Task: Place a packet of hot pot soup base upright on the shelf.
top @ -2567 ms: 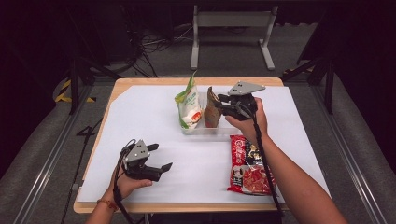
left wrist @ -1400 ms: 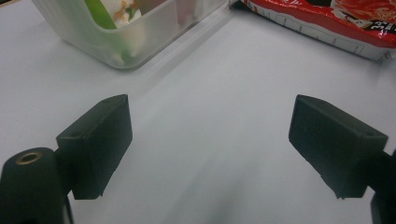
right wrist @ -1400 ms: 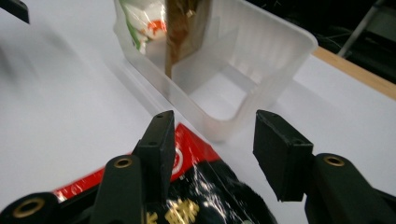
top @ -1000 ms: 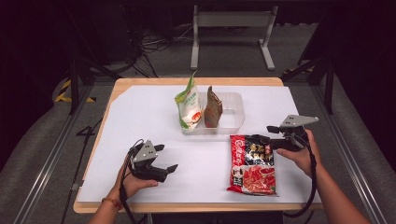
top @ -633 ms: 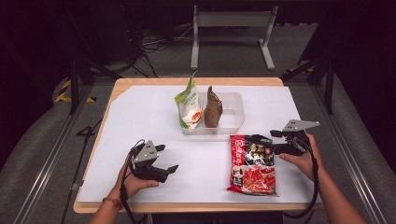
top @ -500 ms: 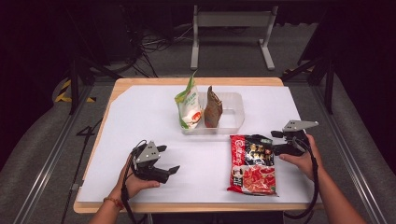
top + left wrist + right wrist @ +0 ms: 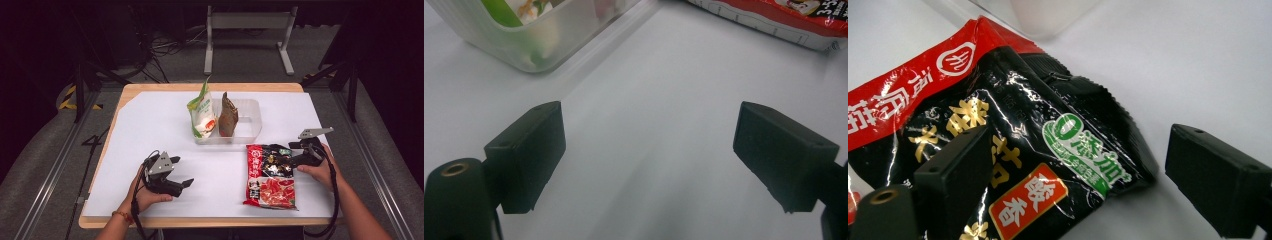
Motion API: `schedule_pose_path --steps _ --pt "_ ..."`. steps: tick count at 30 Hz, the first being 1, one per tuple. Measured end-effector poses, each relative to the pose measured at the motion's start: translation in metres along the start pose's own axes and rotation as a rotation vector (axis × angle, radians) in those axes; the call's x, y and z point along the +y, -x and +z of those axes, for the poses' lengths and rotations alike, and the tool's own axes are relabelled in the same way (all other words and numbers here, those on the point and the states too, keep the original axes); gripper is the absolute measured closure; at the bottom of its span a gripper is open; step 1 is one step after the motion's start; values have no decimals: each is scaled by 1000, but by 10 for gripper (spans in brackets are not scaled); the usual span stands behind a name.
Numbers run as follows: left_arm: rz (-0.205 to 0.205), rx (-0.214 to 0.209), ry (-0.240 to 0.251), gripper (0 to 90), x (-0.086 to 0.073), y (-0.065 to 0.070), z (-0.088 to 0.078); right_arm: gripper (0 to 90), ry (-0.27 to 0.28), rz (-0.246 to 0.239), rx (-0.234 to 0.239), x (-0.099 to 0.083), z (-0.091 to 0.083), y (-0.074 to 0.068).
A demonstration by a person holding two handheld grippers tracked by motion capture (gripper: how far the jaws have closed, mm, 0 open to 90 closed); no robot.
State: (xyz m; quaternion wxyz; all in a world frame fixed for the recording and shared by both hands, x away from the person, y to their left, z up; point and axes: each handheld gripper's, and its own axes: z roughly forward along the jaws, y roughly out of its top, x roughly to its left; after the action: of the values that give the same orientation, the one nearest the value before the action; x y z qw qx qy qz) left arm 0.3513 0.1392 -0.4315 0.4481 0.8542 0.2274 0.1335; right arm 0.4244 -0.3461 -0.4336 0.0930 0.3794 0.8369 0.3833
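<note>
The red-and-black glossy snack packet [image 7: 1013, 150] printed with gold characters and a green round badge lies flat between the spread jaws of the right gripper [image 7: 1073, 185] in the right gripper view: one black jaw stands over its black face at lower left, the other over bare paper at lower right, and neither pad presses on it; these jaws have just been opening. In the high view this packet [image 7: 270, 176] sits right of centre in the lower half of the frame, with the right gripper [image 7: 300, 157] at its upper right corner. Above it, at the middle of the frame, a clear plastic tub [image 7: 248, 122] holds a green-and-white pouch [image 7: 202, 112] and a brown pouch [image 7: 228, 116], both upright. The left gripper [image 7: 180, 182], at lower left, rests on the white paper sheet [image 7: 150, 125] with its jaws wide apart and nothing between them.
</note>
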Motion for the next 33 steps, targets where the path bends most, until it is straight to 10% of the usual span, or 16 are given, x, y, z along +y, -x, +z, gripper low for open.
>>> schedule_pose_path --steps 11,20,33 --pt "-3 -5 -4 143 -1 -1 1 64 -6 39 48 1 9 3" --pt "-1 -10 -14 143 0 -1 4 485 12 34 78 0 5 4" --pt "-4 -10 -16 140 -1 -1 3 767 56 45 123 -2 -5 10"
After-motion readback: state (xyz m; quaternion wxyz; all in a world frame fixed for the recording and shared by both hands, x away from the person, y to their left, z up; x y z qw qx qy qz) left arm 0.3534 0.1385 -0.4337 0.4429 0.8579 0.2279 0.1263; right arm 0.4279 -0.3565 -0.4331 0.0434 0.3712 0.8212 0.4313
